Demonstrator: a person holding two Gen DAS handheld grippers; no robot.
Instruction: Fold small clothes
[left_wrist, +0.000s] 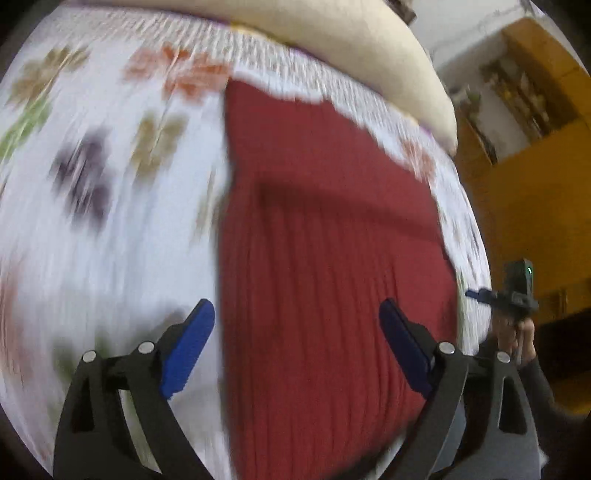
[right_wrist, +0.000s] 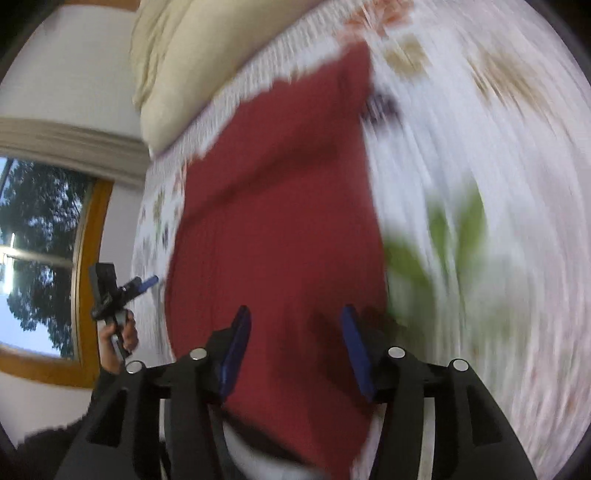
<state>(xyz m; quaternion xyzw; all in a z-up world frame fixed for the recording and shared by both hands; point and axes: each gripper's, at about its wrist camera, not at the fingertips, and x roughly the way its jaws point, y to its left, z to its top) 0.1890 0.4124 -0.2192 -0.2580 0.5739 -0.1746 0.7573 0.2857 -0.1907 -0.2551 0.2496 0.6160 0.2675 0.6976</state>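
A red ribbed garment (left_wrist: 332, 258) lies spread flat on a white floral bedsheet (left_wrist: 110, 221). My left gripper (left_wrist: 295, 304) hovers open over its near left part; the left fingertip is over the sheet and the right one over the red cloth. In the right wrist view the same garment (right_wrist: 277, 221) runs from the pillow down under my right gripper (right_wrist: 293, 310), which is open above its near right edge with nothing pinched. Each view shows the other gripper at the side, held by a hand: the right gripper (left_wrist: 480, 295) and the left gripper (right_wrist: 146, 283). Both views are motion-blurred.
A cream pillow (left_wrist: 369, 55) lies along the far side of the bed, also seen as the pillow (right_wrist: 177, 74). A yellow wooden cabinet (left_wrist: 535, 192) stands beyond the bed's right edge. A window (right_wrist: 37, 240) with a wooden frame is on the left.
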